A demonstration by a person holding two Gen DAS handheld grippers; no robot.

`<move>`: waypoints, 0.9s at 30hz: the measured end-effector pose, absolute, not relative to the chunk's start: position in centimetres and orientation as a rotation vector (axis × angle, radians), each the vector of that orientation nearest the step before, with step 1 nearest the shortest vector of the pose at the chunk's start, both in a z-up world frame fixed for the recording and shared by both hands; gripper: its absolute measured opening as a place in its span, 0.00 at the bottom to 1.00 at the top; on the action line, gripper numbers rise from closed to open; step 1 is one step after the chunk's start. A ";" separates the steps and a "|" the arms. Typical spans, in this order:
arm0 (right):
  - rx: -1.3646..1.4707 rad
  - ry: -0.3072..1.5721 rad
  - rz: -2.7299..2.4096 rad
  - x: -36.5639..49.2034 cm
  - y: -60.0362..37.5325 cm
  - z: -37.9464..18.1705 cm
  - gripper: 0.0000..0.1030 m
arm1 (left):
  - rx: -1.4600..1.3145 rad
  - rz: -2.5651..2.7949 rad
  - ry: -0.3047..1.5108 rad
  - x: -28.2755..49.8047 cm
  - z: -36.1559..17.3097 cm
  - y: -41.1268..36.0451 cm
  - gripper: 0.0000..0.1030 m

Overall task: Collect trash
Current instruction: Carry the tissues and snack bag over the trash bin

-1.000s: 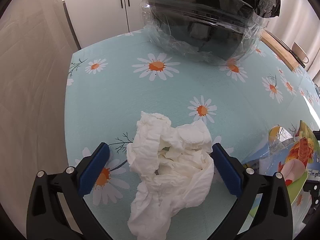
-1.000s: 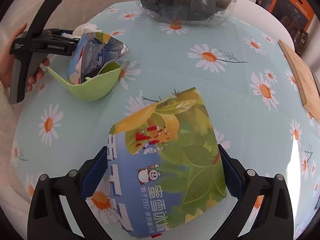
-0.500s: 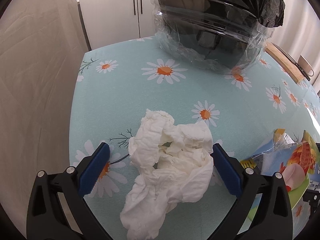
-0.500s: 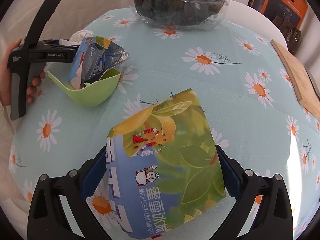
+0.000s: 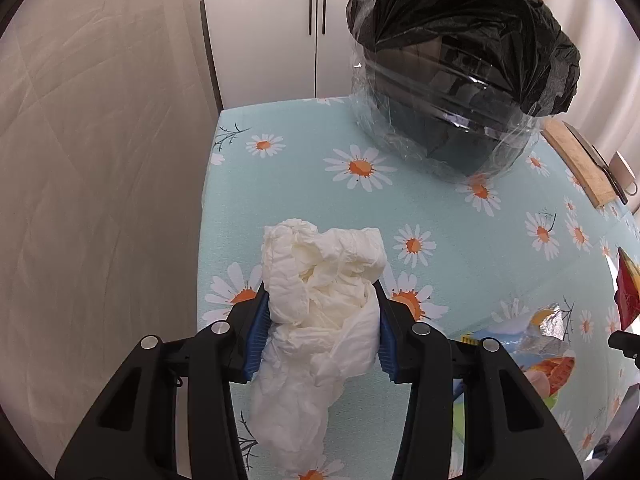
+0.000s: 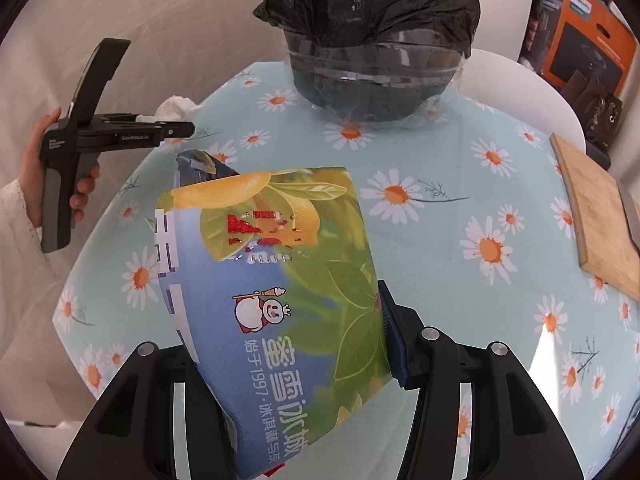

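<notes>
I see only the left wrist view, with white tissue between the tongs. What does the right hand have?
Observer: The right tongs are closing on a printed paper cup; the blue pad presses its side.
Operator: Is my left tongs visible from there?
Observer: Yes, the left tongs show from the side, a hand on the grip, and the white tissue sticks out above them.
Operator: How does the bin look from that side?
Observer: The clear bin stands at the table's far edge; its black bag is folded over the rim.
Operator: Anything beyond the table?
Observer: An orange and black box stands at the upper right, behind the table.
</notes>
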State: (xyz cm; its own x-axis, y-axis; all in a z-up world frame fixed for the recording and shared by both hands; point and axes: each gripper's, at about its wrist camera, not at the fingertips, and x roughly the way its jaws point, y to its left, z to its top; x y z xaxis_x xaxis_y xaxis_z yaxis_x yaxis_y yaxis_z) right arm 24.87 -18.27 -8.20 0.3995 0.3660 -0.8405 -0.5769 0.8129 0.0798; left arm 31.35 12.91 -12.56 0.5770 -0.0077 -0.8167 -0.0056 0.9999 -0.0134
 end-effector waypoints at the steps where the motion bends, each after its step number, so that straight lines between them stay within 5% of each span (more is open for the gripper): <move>1: -0.249 0.974 0.597 25.0 -18.7 -7.6 0.46 | -0.010 0.005 0.943 31.0 -11.8 12.8 0.45; 16: -0.294 0.784 0.575 28.7 -25.2 -1.3 0.46 | -0.005 0.138 0.746 28.4 1.7 9.7 0.45; 27: -0.289 0.656 0.582 29.8 -27.7 3.5 0.46 | 0.090 0.141 0.742 27.5 6.2 4.0 0.46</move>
